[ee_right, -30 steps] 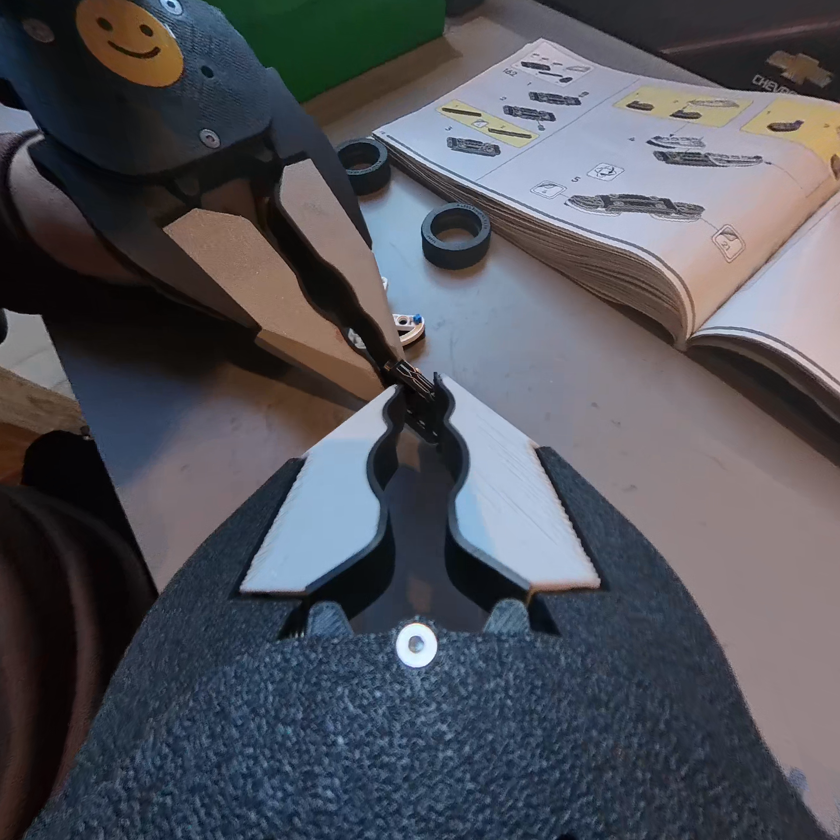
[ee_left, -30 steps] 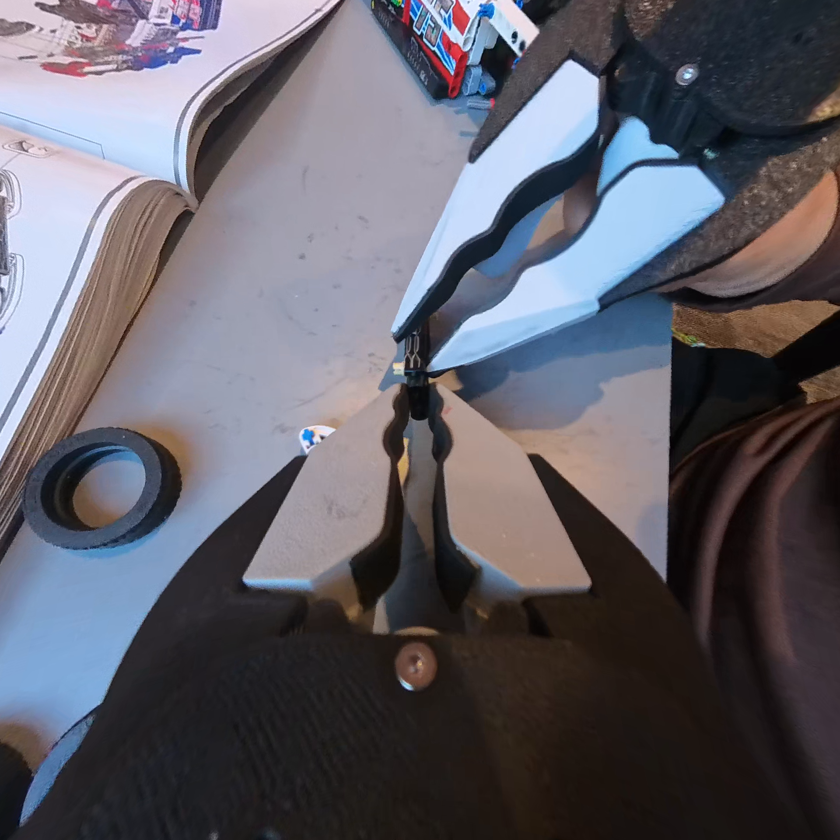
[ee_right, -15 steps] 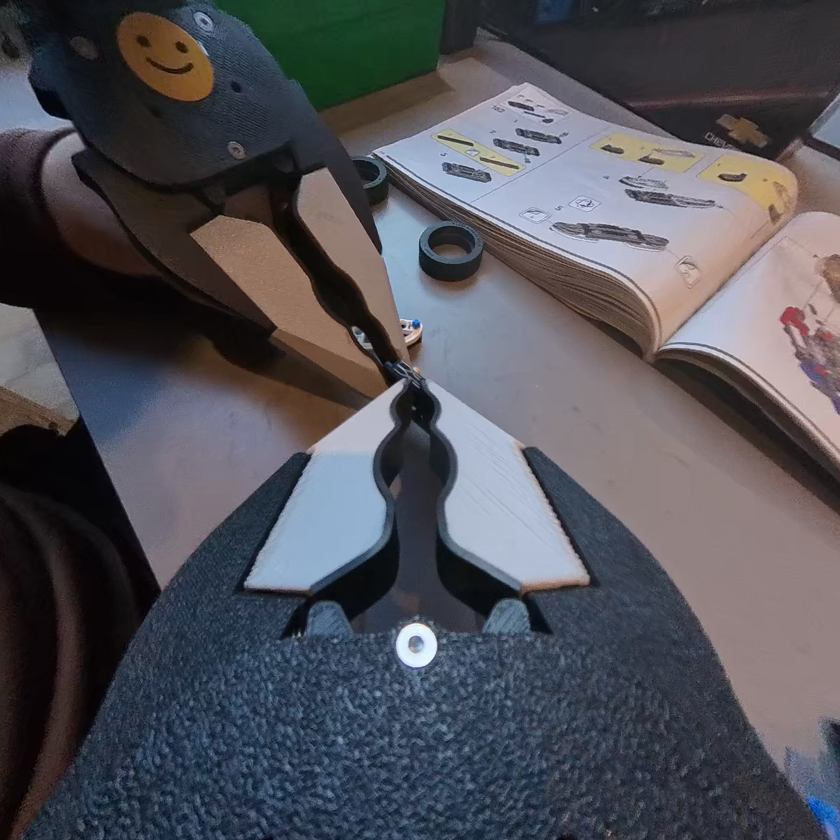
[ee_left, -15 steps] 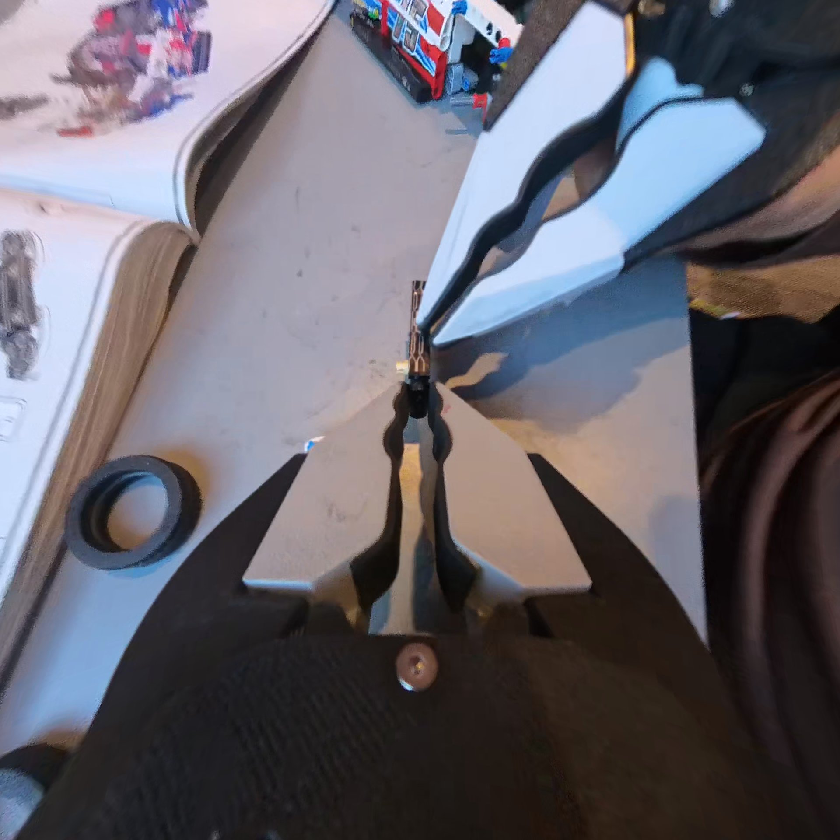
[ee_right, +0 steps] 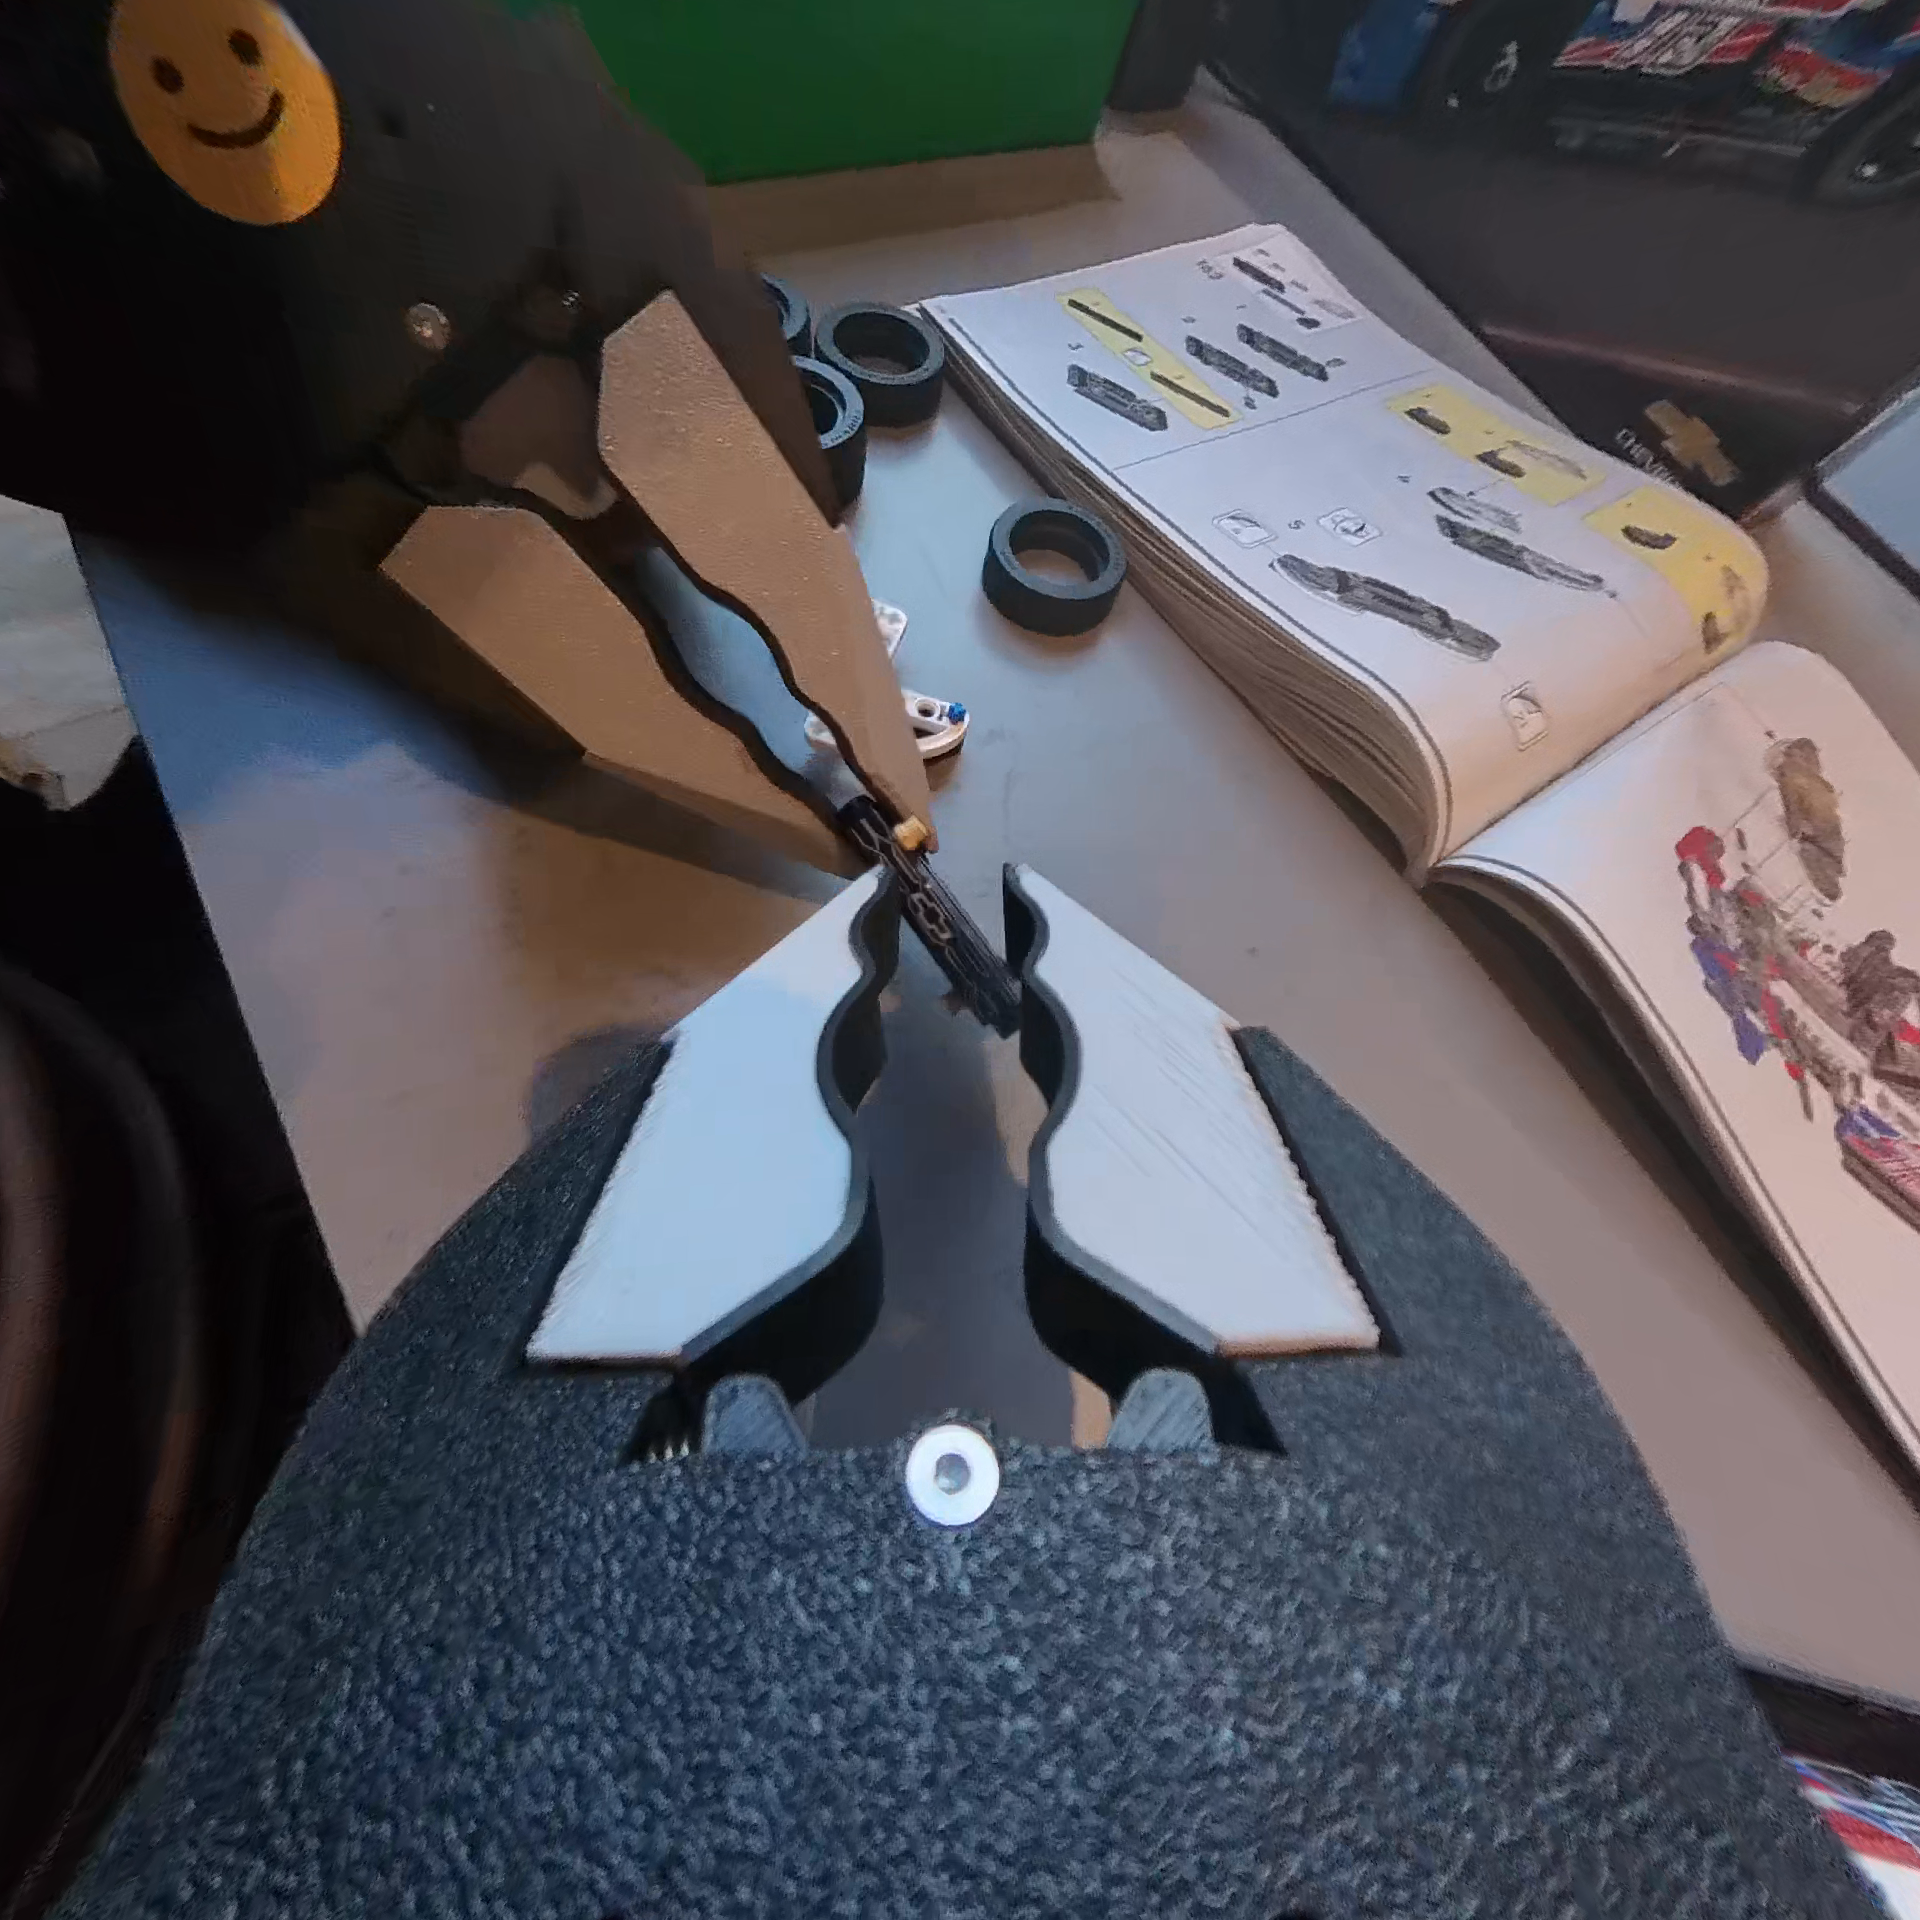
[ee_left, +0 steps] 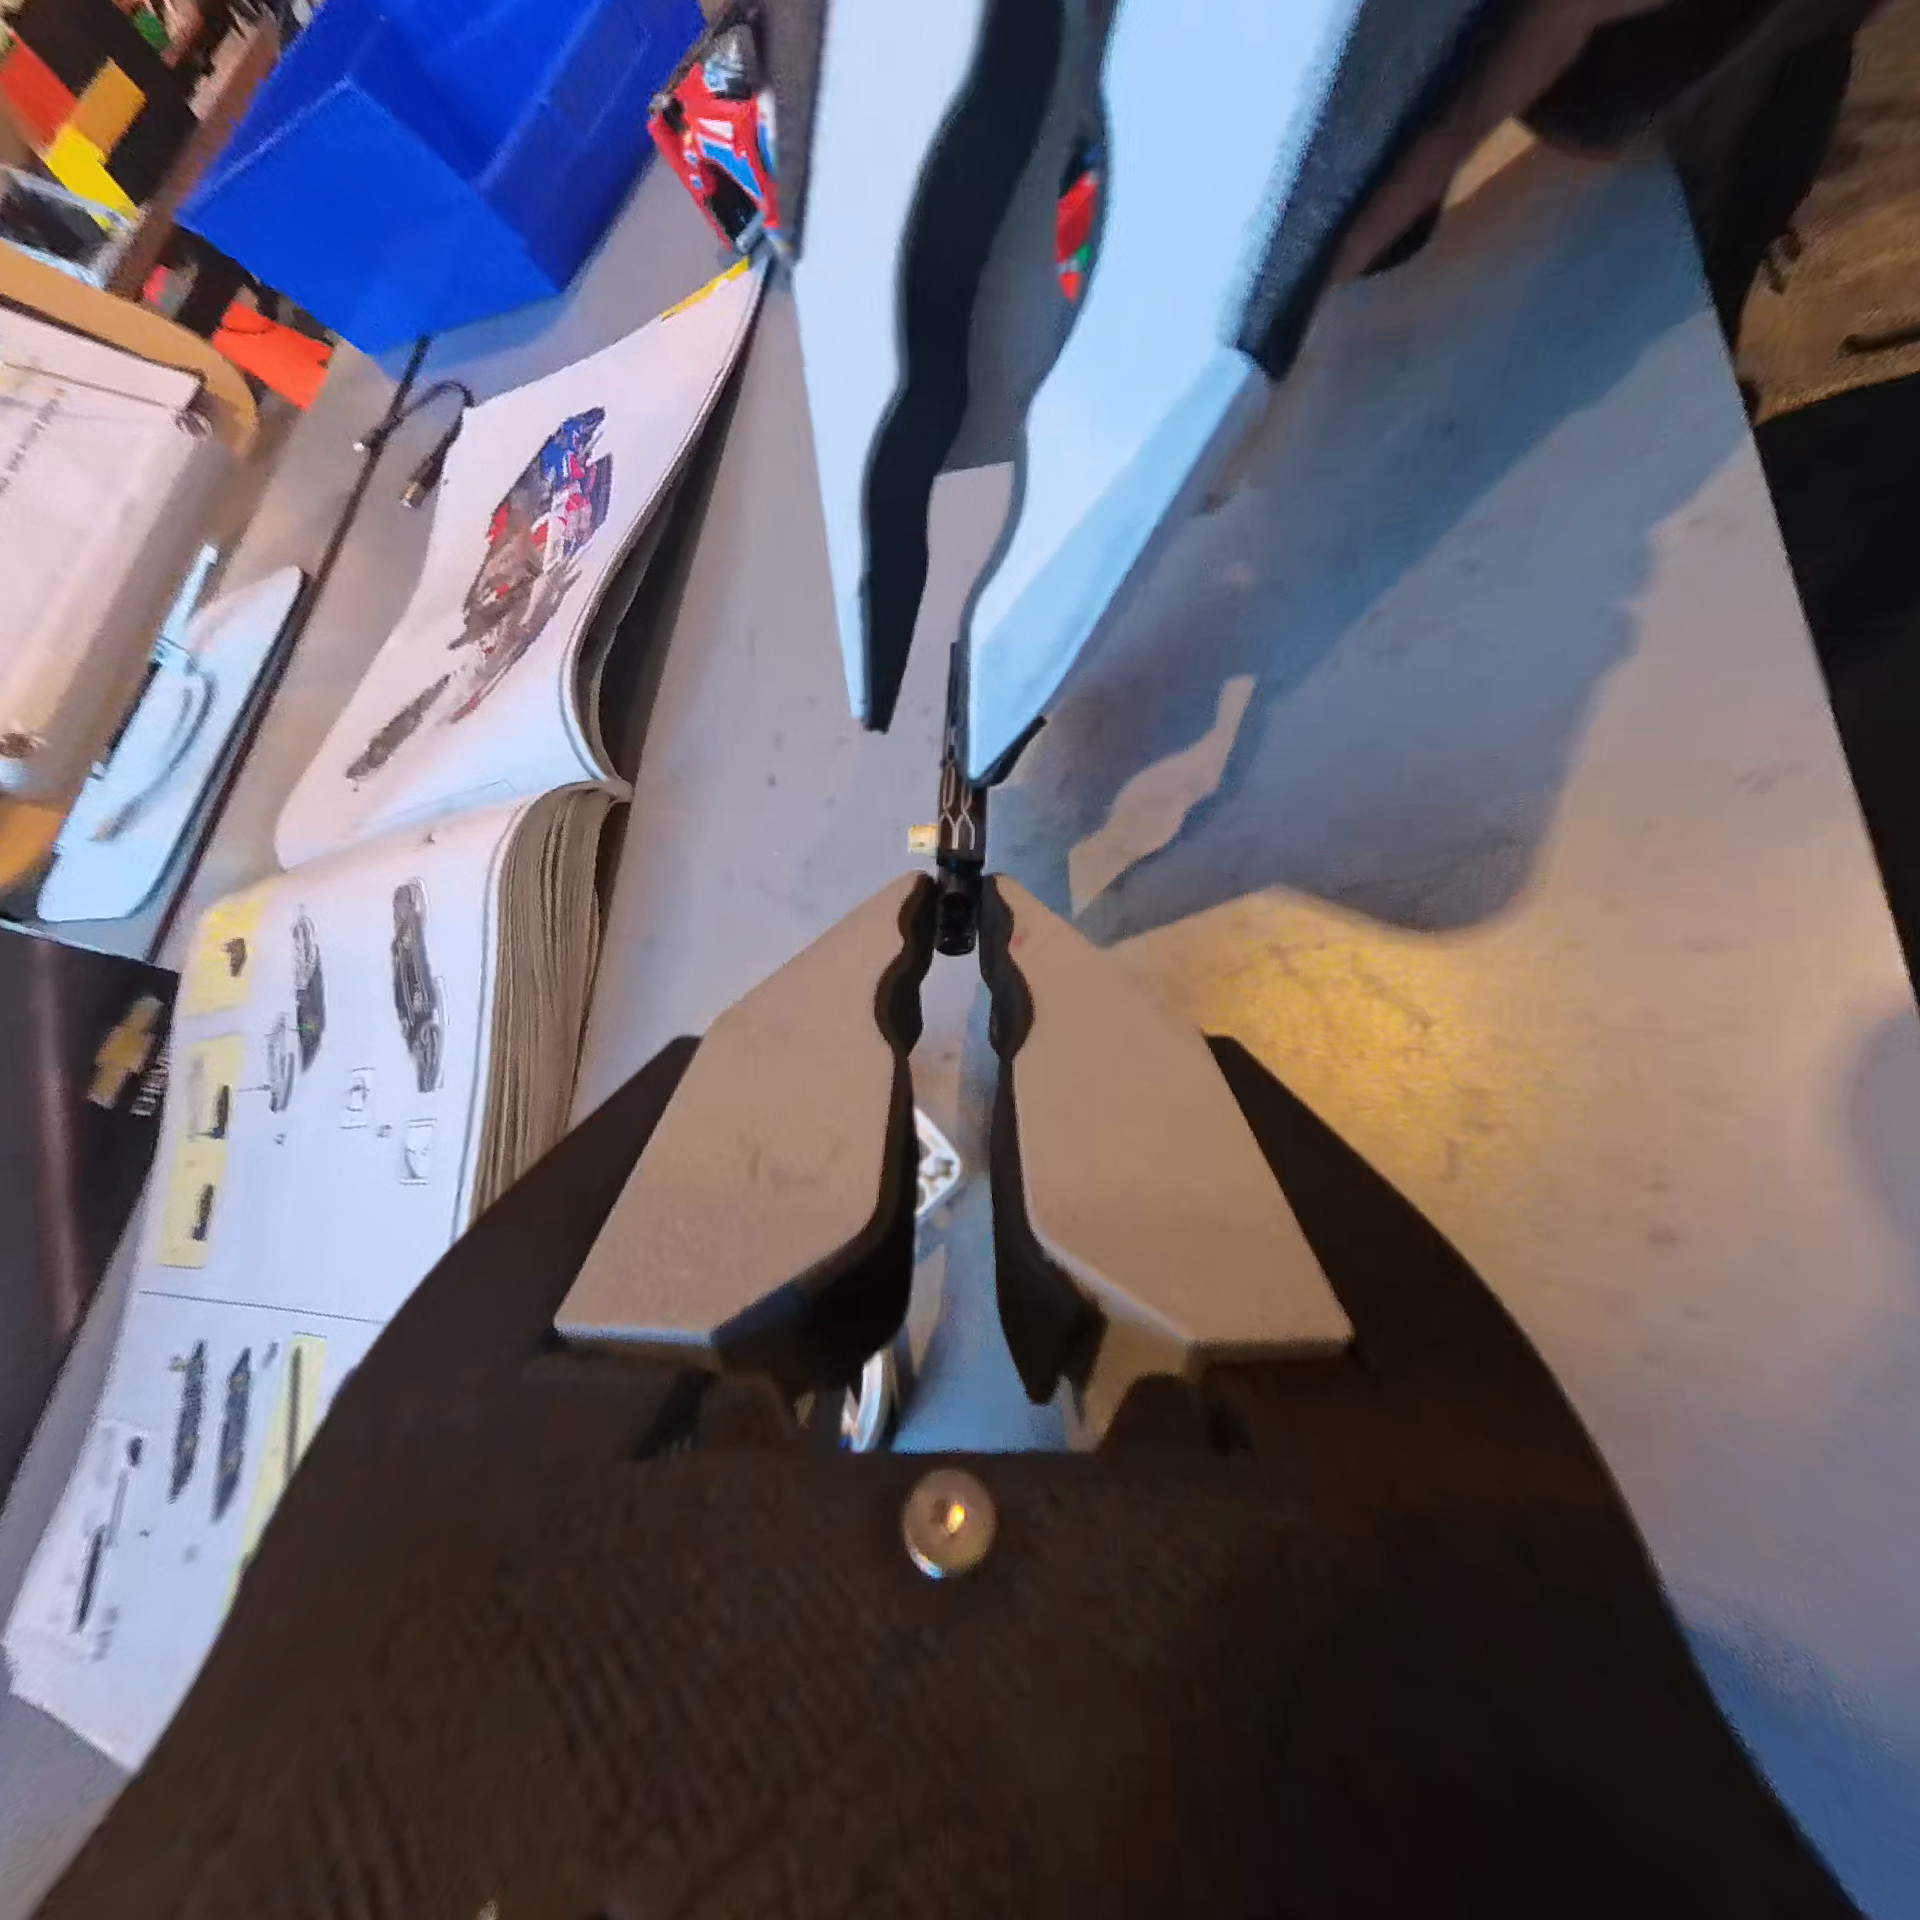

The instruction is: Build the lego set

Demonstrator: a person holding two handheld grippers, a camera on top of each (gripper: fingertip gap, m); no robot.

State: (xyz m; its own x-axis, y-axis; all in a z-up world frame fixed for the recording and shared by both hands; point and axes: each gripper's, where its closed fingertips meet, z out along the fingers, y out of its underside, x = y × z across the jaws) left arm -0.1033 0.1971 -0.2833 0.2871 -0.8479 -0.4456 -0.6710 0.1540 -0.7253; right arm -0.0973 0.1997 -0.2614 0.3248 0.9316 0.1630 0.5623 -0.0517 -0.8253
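My left gripper [ee_left: 951, 906] is shut on the near end of a slim black lego piece [ee_left: 957, 821] with a small tan pin on its side, held above the grey table [ee_left: 1455, 1039]. My right gripper [ee_right: 948, 881] is open. Its white fingers stand either side of the piece's [ee_right: 940, 925] free end, which lies close against the right finger [ee_right: 1132, 1122]. The right gripper also shows in the left wrist view [ee_left: 935, 743], tip to tip with the left. The left gripper shows in the right wrist view [ee_right: 883, 821], coming in from the upper left.
An open instruction book [ee_right: 1351, 520] lies to the right, also in the left wrist view [ee_left: 343, 1039]. Black tyres [ee_right: 1055, 566] and a white round part with a blue pin [ee_right: 935, 722] lie behind the left gripper. A blue bin [ee_left: 436, 156], a red model car [ee_left: 722, 156] and a green box [ee_right: 831, 83] stand farther back. Only a small space, under 4 cm, lies between the two pairs of fingers.
My right gripper has opened and let go of the black piece. My left gripper keeps its hold. Both cameras have swung, so more of the book and the back of the table shows.
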